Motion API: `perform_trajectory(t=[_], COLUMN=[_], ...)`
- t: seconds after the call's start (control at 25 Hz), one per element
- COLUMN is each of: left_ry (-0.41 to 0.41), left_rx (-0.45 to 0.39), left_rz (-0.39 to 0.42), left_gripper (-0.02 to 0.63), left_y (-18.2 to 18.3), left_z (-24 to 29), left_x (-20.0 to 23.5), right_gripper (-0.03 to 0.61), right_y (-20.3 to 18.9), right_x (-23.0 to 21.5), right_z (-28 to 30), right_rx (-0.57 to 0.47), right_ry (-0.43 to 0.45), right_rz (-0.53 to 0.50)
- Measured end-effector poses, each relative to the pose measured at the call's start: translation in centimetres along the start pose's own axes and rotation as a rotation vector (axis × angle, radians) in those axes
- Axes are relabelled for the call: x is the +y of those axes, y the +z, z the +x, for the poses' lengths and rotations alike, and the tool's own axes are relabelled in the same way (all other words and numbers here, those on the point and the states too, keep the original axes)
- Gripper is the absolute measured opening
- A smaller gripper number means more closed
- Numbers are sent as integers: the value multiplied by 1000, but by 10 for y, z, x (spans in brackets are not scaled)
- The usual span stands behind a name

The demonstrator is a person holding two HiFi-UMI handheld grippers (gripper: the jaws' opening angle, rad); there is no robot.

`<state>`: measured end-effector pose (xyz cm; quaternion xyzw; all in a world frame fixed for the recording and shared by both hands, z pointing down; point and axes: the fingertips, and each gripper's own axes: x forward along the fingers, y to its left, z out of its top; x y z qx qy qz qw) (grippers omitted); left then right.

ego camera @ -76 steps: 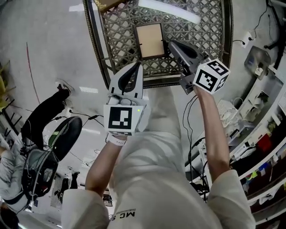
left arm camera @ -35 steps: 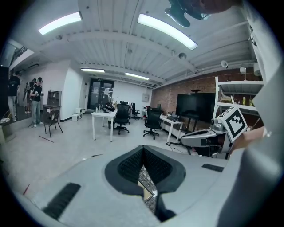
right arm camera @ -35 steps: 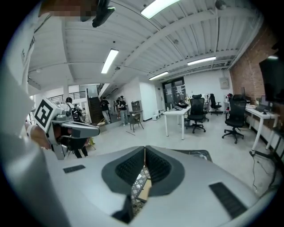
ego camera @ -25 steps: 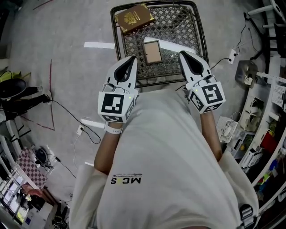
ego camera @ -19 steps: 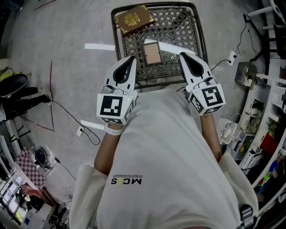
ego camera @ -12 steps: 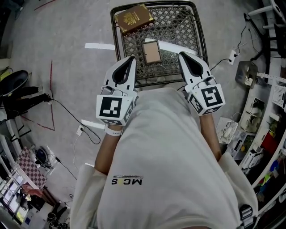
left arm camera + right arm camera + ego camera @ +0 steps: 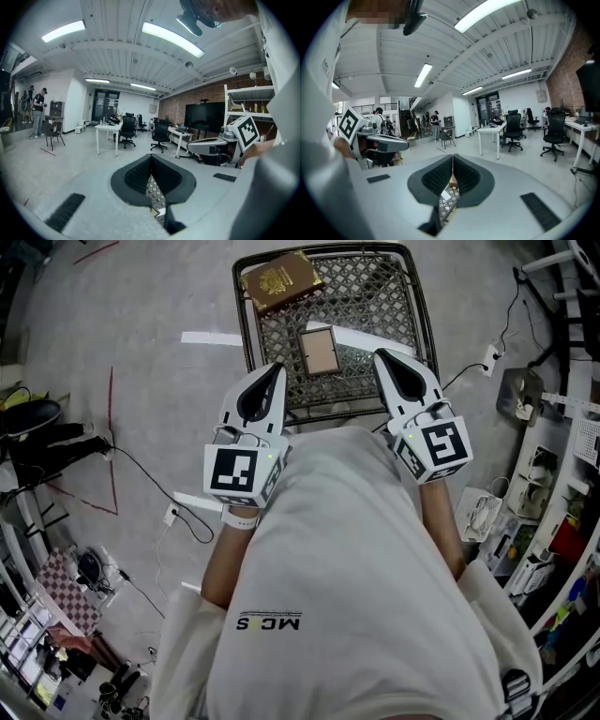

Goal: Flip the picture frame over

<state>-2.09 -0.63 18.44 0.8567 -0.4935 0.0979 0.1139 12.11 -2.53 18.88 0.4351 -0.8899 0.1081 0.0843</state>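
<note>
A small picture frame with a tan face lies flat near the middle of a metal lattice table in the head view. My left gripper hovers at the table's near edge, left of the frame, jaws pressed together with nothing between them. My right gripper is level with it on the frame's right, also shut and empty. Neither touches the frame. In the left gripper view the left gripper points out over the room; the right gripper does likewise, with only a sliver of lattice below.
A brown book lies on the table's far left corner. Cables trail over the grey floor at left, and shelving crowds the right side. White tape marks the floor. Desks and office chairs stand farther off.
Three seconds ago the view was closer and the right gripper's tip lay beside the frame. Since then the table sits farther off. Over the last second both grippers hardly moved.
</note>
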Motion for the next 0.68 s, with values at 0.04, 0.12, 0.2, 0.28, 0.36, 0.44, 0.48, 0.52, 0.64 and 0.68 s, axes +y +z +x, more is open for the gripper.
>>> perform_trajectory(t=[0.04,0.12,0.2,0.28,0.36,0.44,0.48,0.52,0.64,0.68], left_ry=[1,4,6,10,14,18,20,20,12,9], left_rx=[0,0,-1,-1,-1,-3,-3,-1,14,19], left_rz=[-2,-2,-1,-5,-9,-9,-10,-13,-23,-25], left_gripper=[25,25,25,25,25,25,25,25,25,25], left_y=[0,2,2,1,0,0,-1,-2,-8,-9], left_z=[0,0,-1,-2,-2,-2,-2,-2,-2,-2], left_x=[0,-1,-2,-2,-2,-1,-1,-1,-3,-4], right_gripper=[18,18,18,18,18,18,18,18,18,18], right_y=[1,1,1,-2,-4,-6,-7,-8,-11,-12], right_x=[0,0,-1,-2,-3,-3,-2,-2,-1,0], right_z=[0,-1,-2,-1,-1,-1,0,-1,-2,-2], right_rx=[-1,1,6,13,18,17,18,21,29,30], right_ry=[2,4,2,-3,-5,-3,-2,-1,-3,-4], right_rz=[-1,0,1,3,6,11,12,13,15,17])
